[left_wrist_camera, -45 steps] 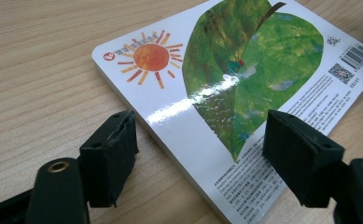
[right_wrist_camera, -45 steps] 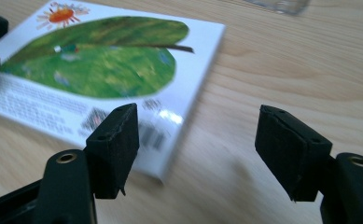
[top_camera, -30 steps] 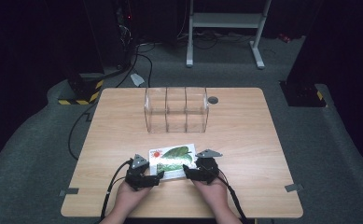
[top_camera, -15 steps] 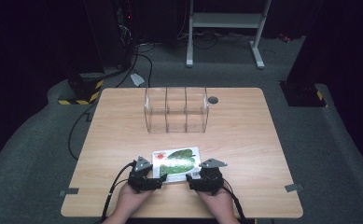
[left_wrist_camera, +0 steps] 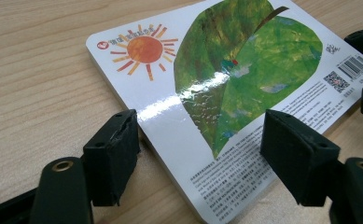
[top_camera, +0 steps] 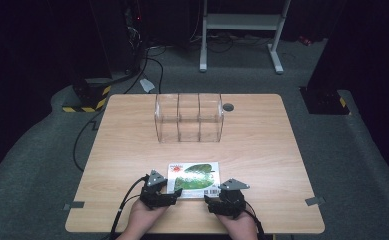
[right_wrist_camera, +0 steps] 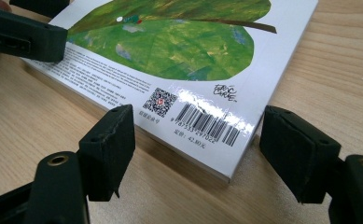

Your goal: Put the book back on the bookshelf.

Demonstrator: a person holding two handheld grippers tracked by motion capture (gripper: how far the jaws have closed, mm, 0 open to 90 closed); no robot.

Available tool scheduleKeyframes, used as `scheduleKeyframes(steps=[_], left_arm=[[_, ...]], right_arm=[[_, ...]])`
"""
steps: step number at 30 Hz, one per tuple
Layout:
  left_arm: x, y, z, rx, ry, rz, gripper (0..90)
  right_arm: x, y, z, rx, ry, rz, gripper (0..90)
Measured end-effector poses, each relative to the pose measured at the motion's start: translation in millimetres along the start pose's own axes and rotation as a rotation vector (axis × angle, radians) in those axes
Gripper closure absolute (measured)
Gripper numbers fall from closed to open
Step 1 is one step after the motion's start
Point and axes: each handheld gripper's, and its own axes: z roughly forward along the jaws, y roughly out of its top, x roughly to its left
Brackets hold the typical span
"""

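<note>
As the board book [top_camera: 194, 176] lies flat, back cover up, on the table [top_camera: 262, 150], I log the left hand-held gripper [left_wrist_camera: 200, 154] astride its near left corner and the right hand-held gripper [right_wrist_camera: 197, 149] astride the barcode corner, presumably so both near corners can be caught together and the book raised level. Left jaws: wide, have just been closing, corner between them, pads not yet pressing; right jaws: also easing in, wide, gripping nothing, edge between them. Clear divided rack [top_camera: 189, 118]: well beyond both, probably the book's destination.
</note>
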Motion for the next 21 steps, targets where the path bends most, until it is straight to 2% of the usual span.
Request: scheduleKeyframes(steps=[3,6,7,8,9,12,14,21], left_arm=[[-0.1,0.2,-0.4,-0.001,0.012,-0.022,31.4],[0.8,-4.6,0.1,-0.051,0.021,-0.039,32.7],[1.2,-4.1,-0.2,-0.047,0.025,-0.044,34.8],[2.1,-2.4,1.4,-0.045,0.02,-0.031,35.0],[2.9,-1.5,2.1,-0.042,0.009,-0.026,35.0],[5.1,-2.4,1.2,-0.048,0.002,-0.034,37.5],[4.2,-2.9,0.9,-0.048,0.005,-0.032,37.2],[6.6,-2.6,-0.9,-0.059,-0.008,-0.058,41.1]], right_arm=[[-1.7,0.0,-0.8,-0.002,0.011,0.007,27.3],[-4.3,1.0,-1.9,-0.01,-0.007,-0.008,28.2],[-6.2,1.0,-2.8,-0.016,-0.008,-0.009,28.4],[-9.2,1.9,-2.3,-0.019,0.013,-0.001,27.0],[-9.2,1.9,-2.3,-0.019,0.013,-0.001,27.0],[-9.5,3.2,0.6,-0.016,0.033,0.019,26.4],[-7.1,3.8,2.7,-0.003,0.027,0.014,23.6],[-3.8,2.7,5.4,-0.012,0.008,0.0,20.5]])
